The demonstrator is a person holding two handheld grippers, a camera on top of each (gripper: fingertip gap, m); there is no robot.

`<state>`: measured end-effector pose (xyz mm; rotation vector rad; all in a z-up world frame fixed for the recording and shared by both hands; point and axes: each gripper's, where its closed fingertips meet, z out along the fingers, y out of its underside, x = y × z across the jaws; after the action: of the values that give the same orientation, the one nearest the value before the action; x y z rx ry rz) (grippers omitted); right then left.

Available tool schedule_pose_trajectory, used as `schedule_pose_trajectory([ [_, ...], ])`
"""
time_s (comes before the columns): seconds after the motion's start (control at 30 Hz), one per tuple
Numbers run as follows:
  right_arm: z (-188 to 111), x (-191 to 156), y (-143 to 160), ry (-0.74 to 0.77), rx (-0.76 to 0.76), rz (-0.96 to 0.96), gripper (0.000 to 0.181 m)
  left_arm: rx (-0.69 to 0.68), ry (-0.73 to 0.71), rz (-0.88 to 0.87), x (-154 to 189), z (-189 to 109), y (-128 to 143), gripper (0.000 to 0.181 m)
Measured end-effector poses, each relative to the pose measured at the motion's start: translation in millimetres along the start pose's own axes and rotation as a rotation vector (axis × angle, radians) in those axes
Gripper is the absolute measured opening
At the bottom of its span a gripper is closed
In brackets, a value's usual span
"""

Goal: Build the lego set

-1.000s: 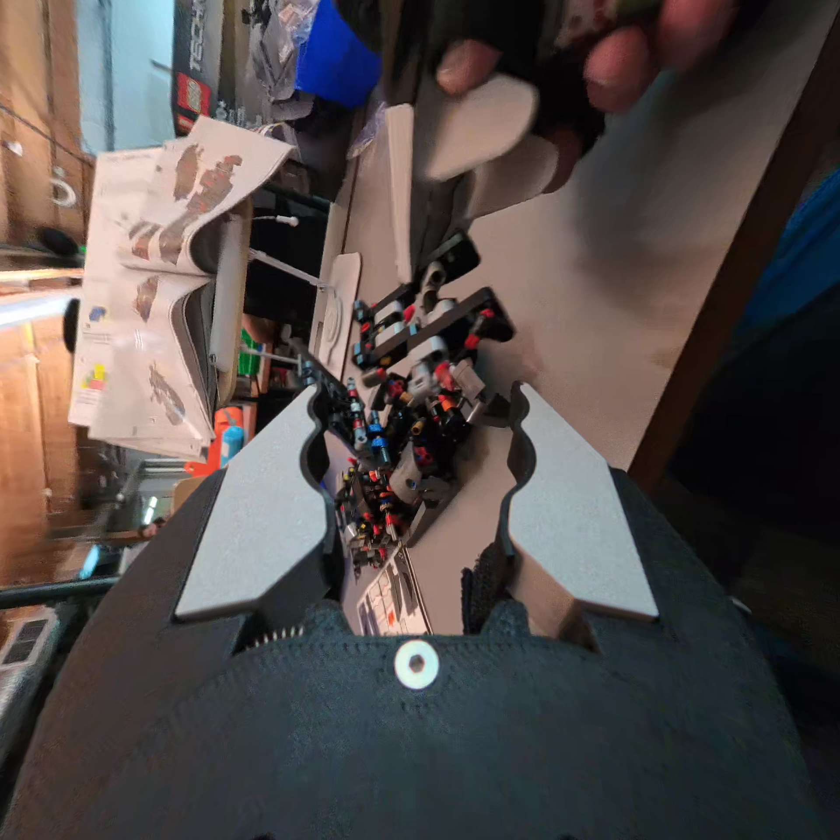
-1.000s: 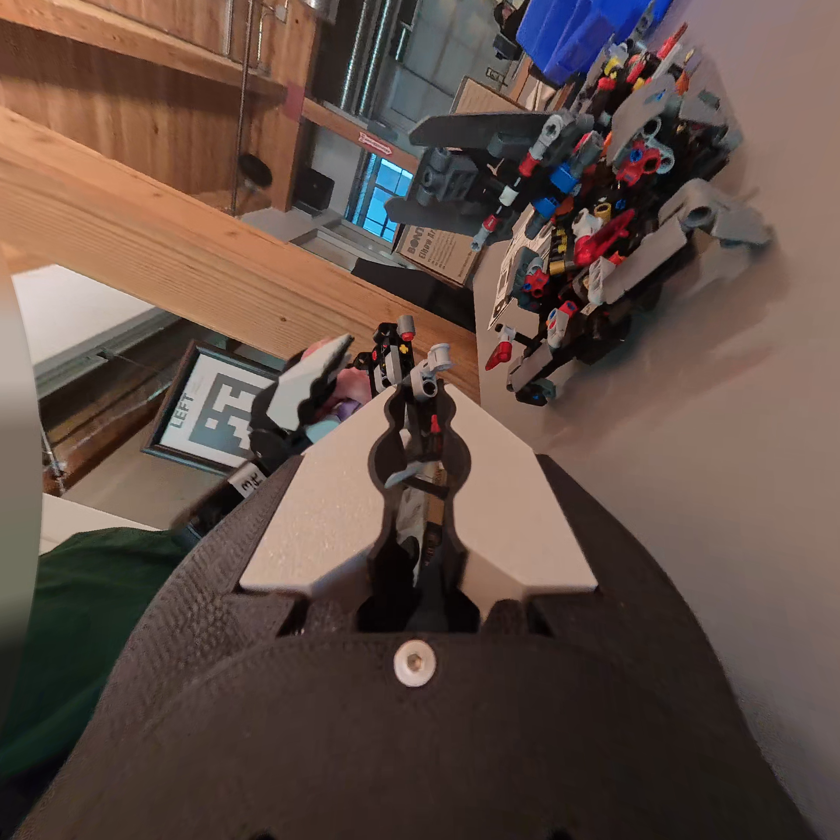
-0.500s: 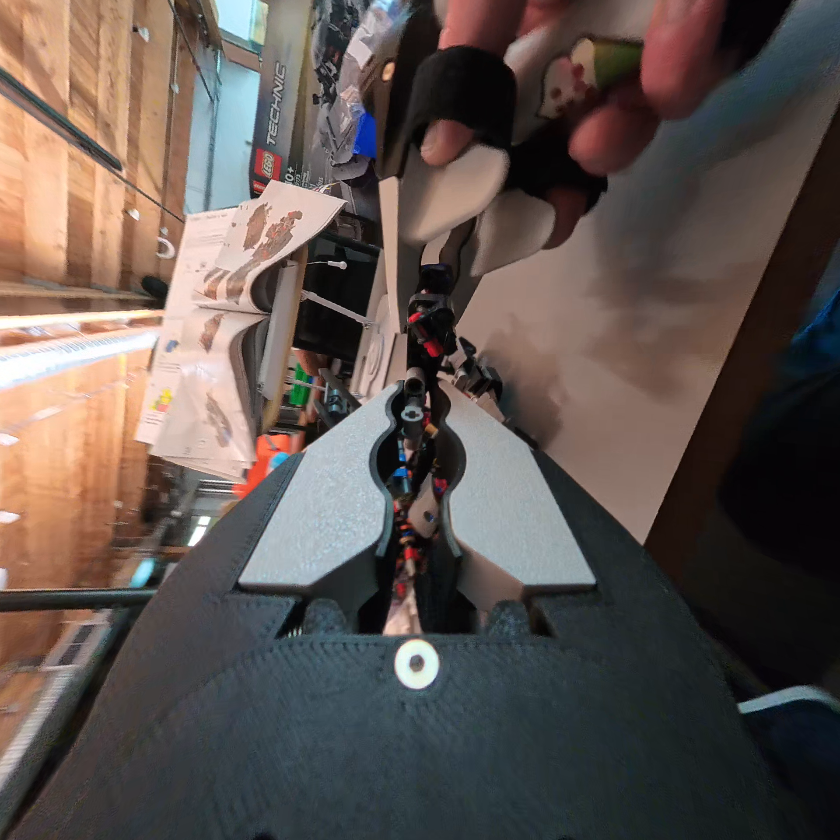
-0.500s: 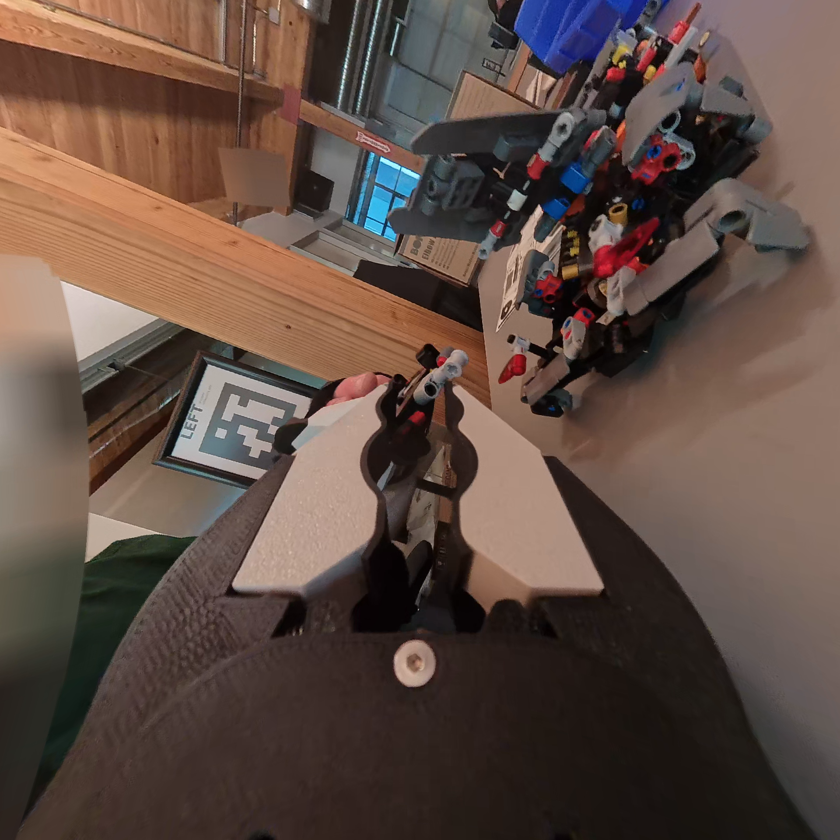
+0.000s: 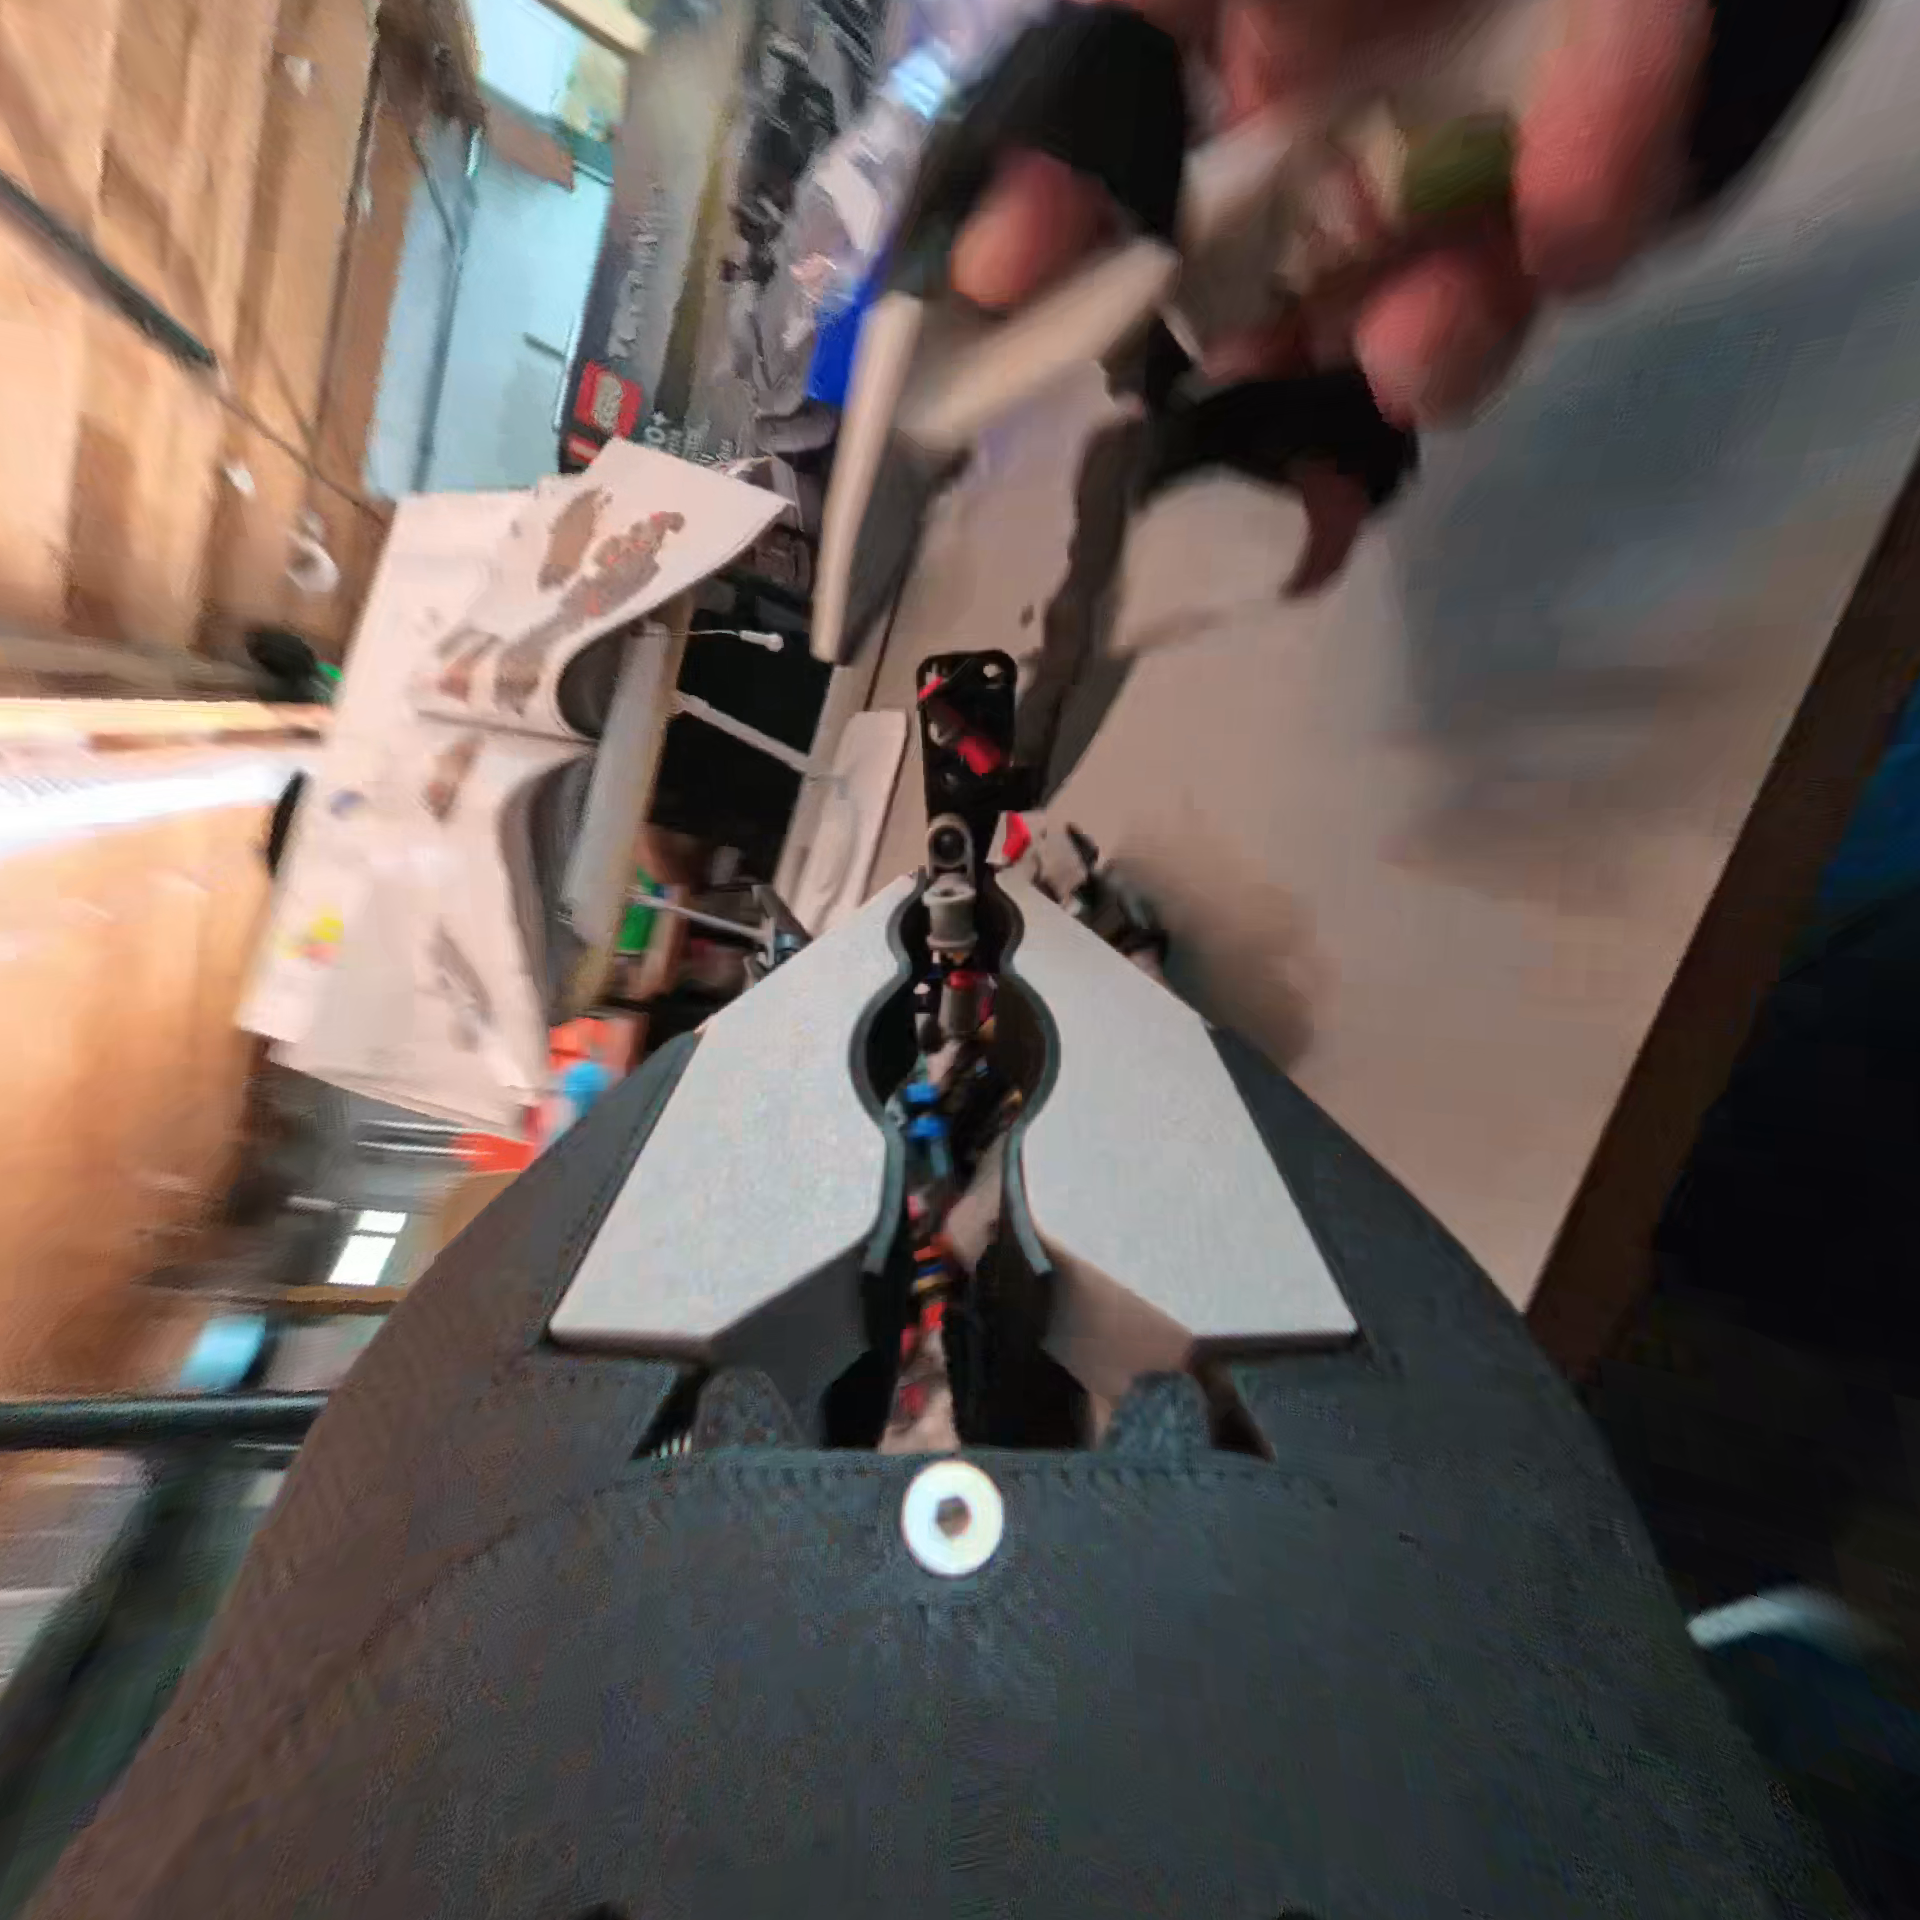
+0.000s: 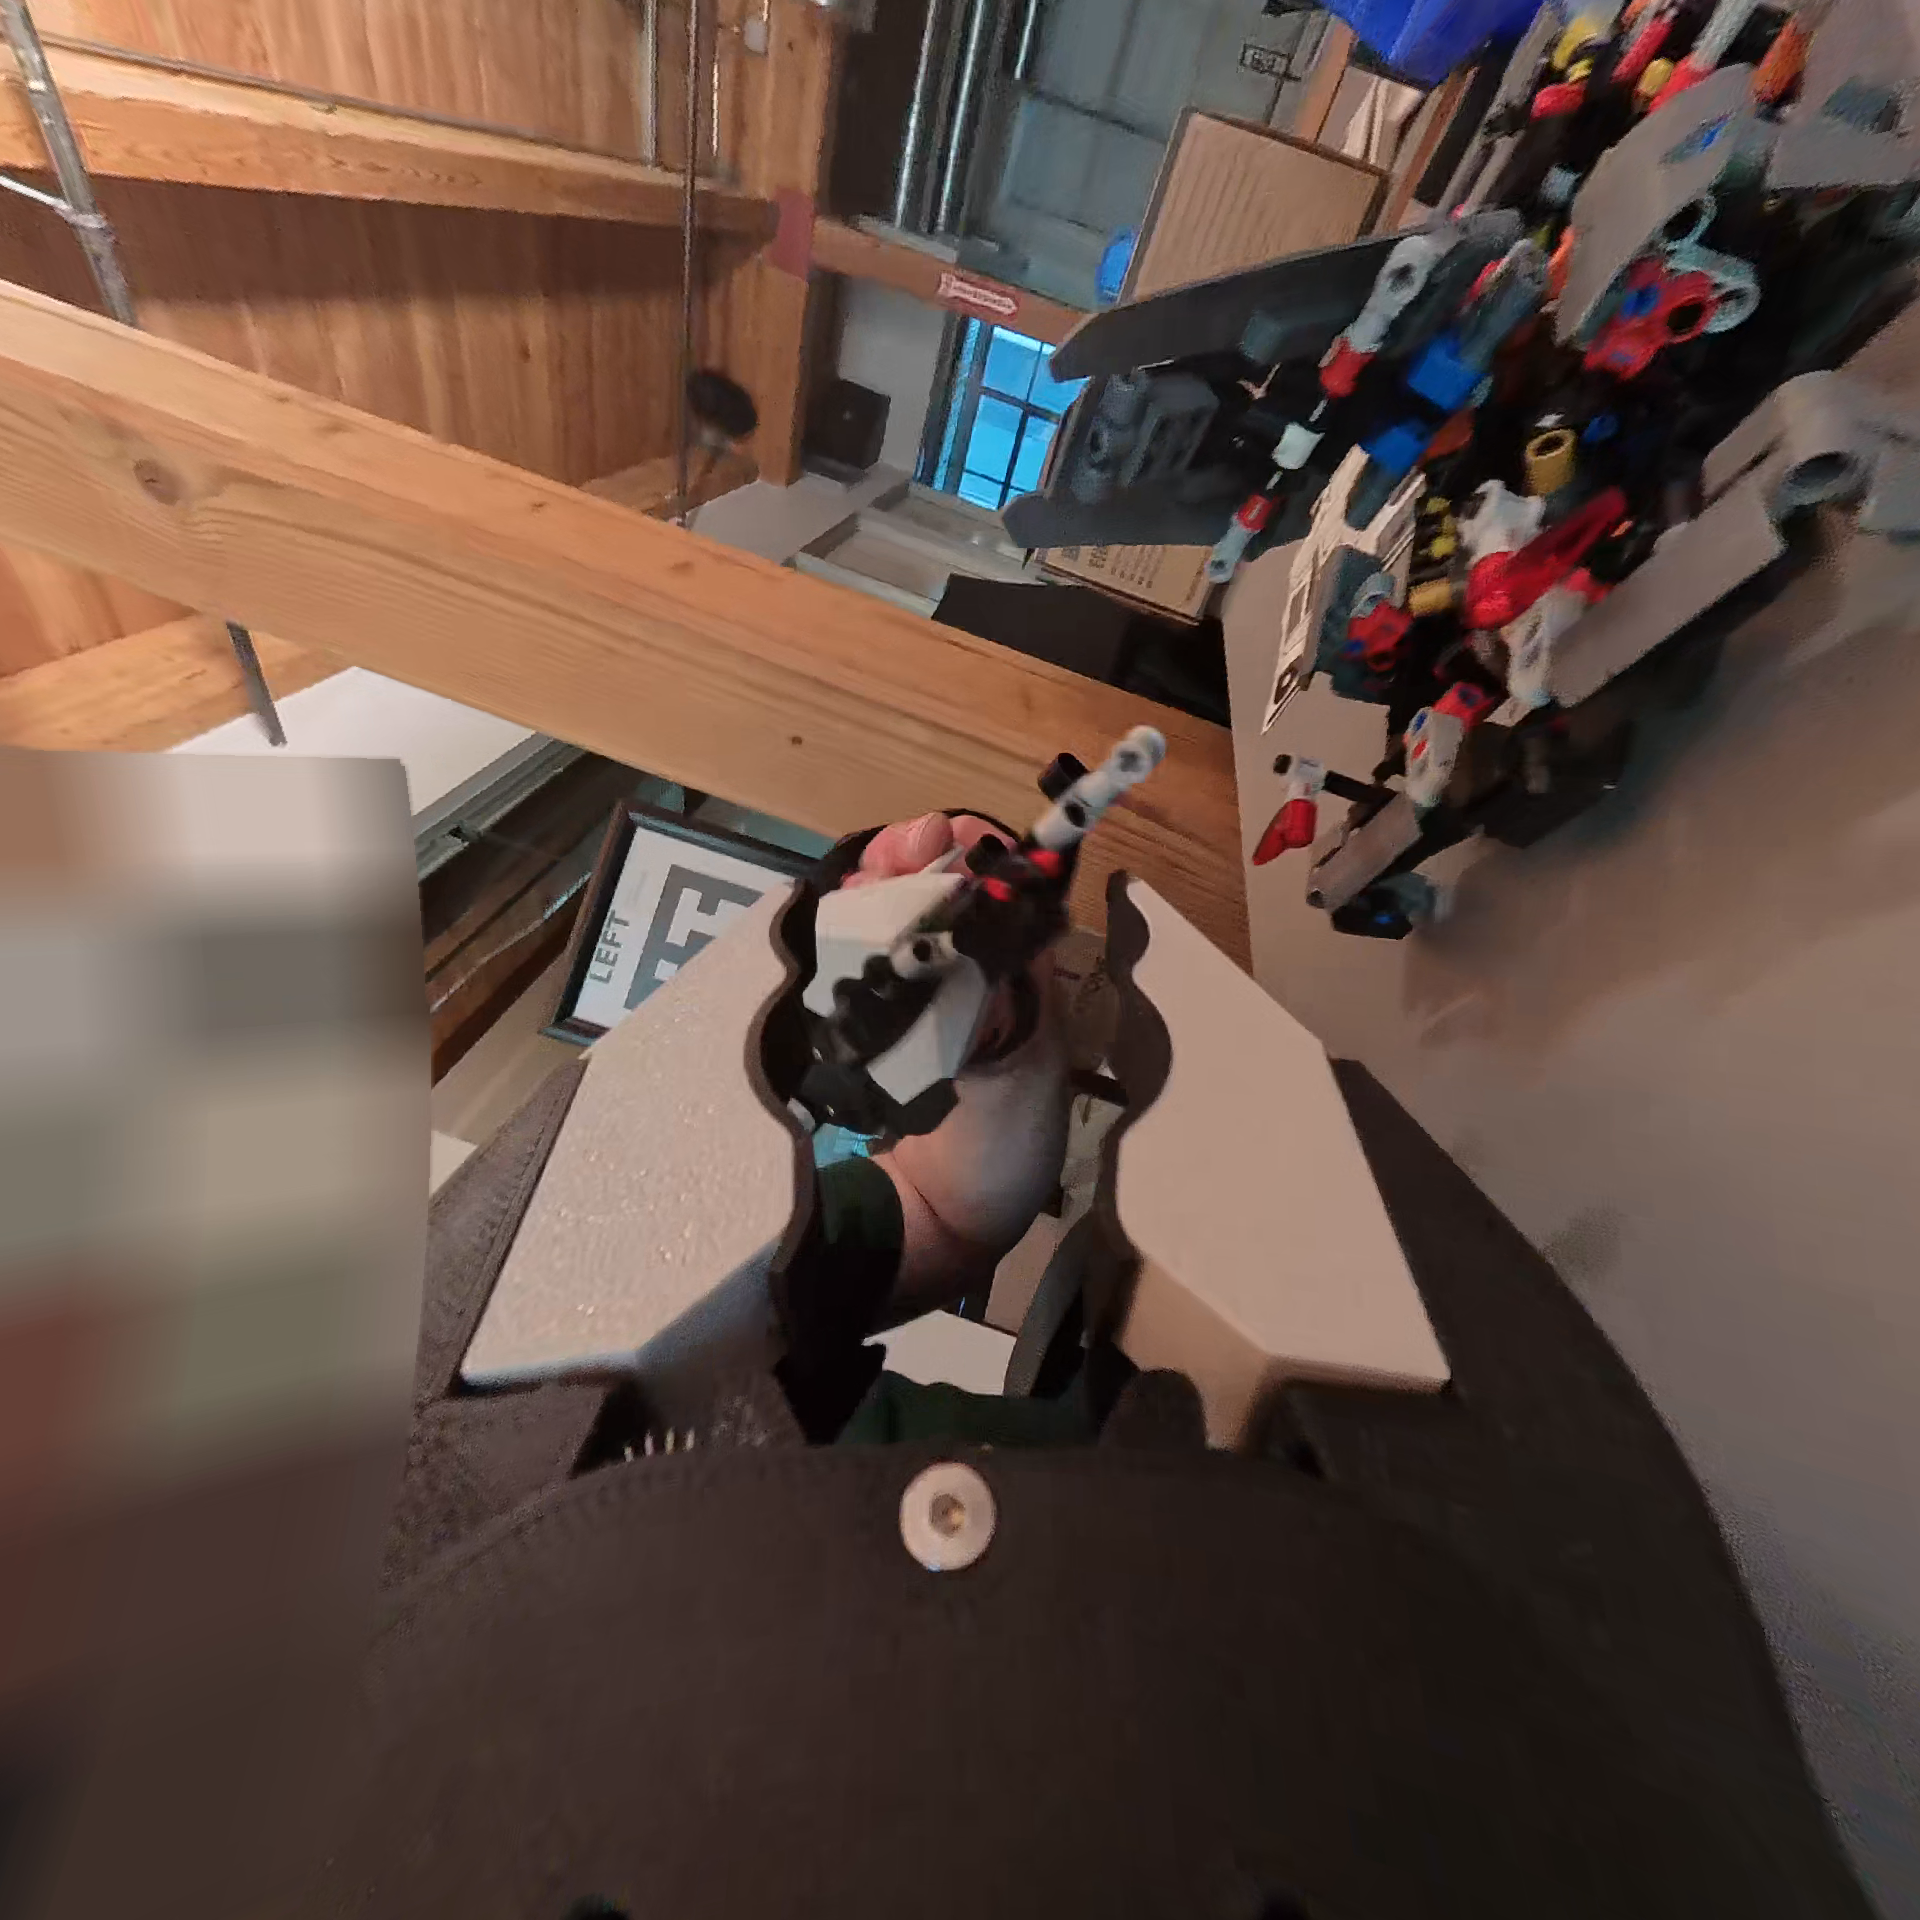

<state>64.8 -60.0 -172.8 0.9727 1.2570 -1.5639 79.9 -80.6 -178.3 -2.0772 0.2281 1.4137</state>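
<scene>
My left gripper (image 5: 958, 894) is shut on a small black Lego sub-assembly (image 5: 961, 727) with red pins and grey connectors, which sticks out past the fingertips above the table. My right gripper (image 6: 961, 914) is open and empty, its jaws well apart. Through its gap the right wrist view shows the left gripper (image 6: 914, 966) farther off, holding the sub-assembly (image 6: 1081, 800) in the air. The right gripper (image 5: 1101, 436) and the hand on it are blurred at the top of the left wrist view. The main pile of Lego parts (image 6: 1538, 499) lies on the grey table (image 6: 1558, 1039).
An open instruction booklet (image 5: 499, 665) stands at the left beyond the table, with the Lego box (image 5: 665, 312) behind it. A sticker sheet (image 6: 1309, 603) lies beside the pile. The table's wooden edge (image 5: 1714, 935) runs down the right. A wooden beam (image 6: 520, 582) crosses behind. Both grippers' tips are close together, under 4 cm apart.
A second ago the right gripper held the sub-assembly and the left was open. The left closed on it, then the right opened and drew back.
</scene>
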Motion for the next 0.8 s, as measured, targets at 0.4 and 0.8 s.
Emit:
schedule_pose_trajectory([
  [0.4, -23.9, -11.9, -27.7, -0.049, 0.18, -0.169, 0.055, 0.181, 0.119, -0.527, -31.1, -7.4, -4.9, 0.005],
  [0.8, 2.9, -43.7, -20.3, 0.037, 0.027, -0.609, 0.049, 0.43, 0.495, -1.362, -28.9, -5.5, -17.2, 0.005],
])
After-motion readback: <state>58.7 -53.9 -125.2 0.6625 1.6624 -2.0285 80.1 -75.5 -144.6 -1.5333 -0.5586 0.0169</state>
